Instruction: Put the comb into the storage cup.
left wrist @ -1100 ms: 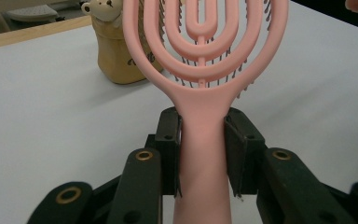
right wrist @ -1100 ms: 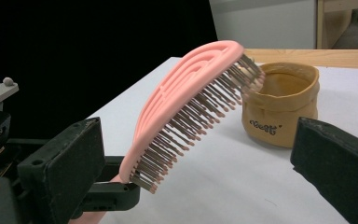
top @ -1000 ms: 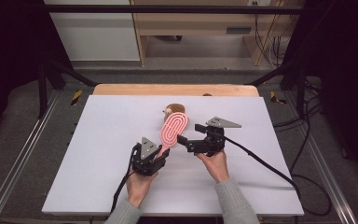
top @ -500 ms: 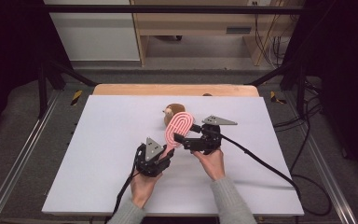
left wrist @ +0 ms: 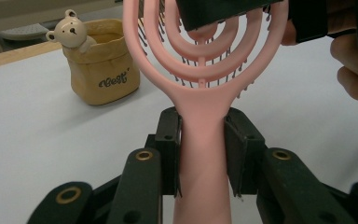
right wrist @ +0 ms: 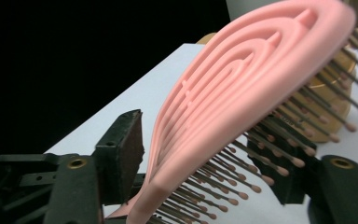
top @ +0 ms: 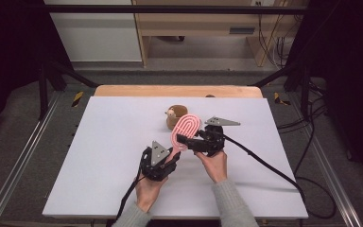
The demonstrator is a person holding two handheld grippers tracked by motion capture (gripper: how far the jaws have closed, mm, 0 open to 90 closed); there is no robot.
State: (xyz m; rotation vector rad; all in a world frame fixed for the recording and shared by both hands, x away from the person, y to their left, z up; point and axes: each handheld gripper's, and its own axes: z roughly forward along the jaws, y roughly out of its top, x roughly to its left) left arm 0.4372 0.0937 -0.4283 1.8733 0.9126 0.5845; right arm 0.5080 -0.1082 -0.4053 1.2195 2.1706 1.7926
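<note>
Hairbrush [top: 185, 130], one; hand-held grippers, two

A small tan pouch [top: 174, 119] stands upright on the white table [top: 99, 156], just beyond the 2 grippers and slightly to their left, with a little bear figure [top: 171, 112] peeking over its rim. In the left gripper view the pouch [left wrist: 103, 67] sits up and left of the jaws, dark lettering on its front, the bear [left wrist: 72, 31] at its near-left edge.
</note>
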